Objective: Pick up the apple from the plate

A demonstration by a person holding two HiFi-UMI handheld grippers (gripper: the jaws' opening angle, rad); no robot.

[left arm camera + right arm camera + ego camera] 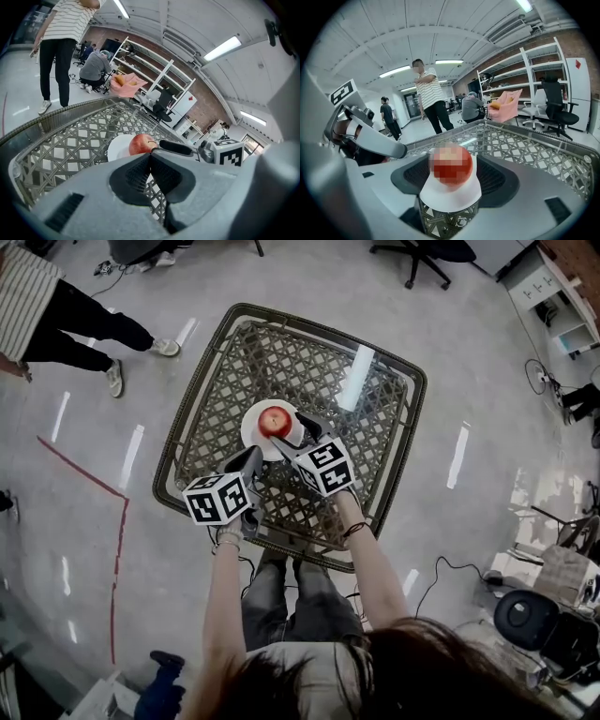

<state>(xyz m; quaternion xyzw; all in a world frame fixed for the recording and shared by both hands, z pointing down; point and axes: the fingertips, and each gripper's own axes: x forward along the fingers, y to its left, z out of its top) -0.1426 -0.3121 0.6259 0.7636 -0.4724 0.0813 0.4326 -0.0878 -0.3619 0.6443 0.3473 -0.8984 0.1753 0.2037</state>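
From where I stand, the apple [275, 421] looks like a firm, smooth-skinned thing of modest weight. It should take a squeeze without giving, but its round, glossy sides could let it slip or roll out of a shallow pinch, and too hard a clamp would likely bruise it. I'd take it across its widest part, one pad on each flank, low enough that it can't pop upward. It sits in the middle of a small white plate [251, 434] on the wire lattice table [192, 395]. It is red with a paler yellowish blush, and there seems to be a dark stem dimple on top, though it is too small for me to be sure. The right gripper [294, 433] has its jaws spread wide, with the apple framed between them and neither pad touching it. The left gripper [150, 160] waits just short of the plate, its jaws pressed together on nothing.
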